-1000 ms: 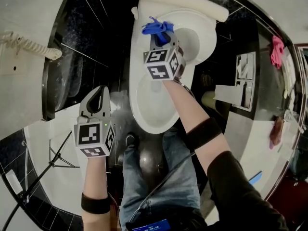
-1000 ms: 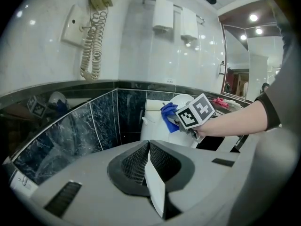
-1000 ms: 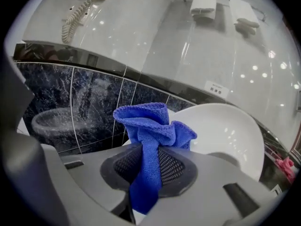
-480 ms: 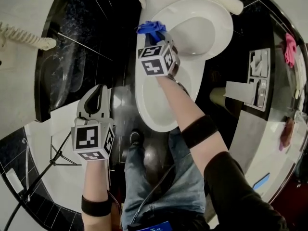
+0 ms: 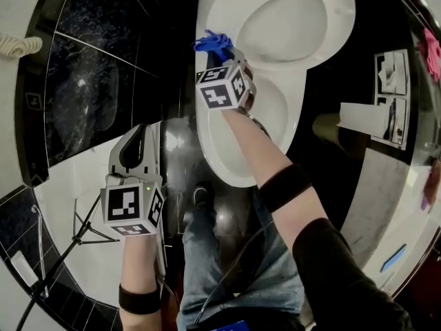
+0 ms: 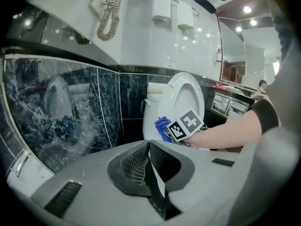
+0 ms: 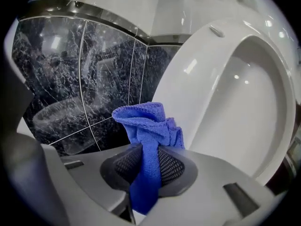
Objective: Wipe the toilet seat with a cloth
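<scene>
Head view looks steeply down; all views share the toilet (image 5: 282,109).

Tongs (image 7: 149,166) pinch blue cloth (image 7: 149,126); toilet lid (image 7: 235,93) beyond

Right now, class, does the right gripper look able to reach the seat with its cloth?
Probably yes. The right gripper, shut on the cloth, hangs by the left edge of the seat. The lid is up and nothing shows between them. Whether cloth and seat touch is unclear.
</scene>
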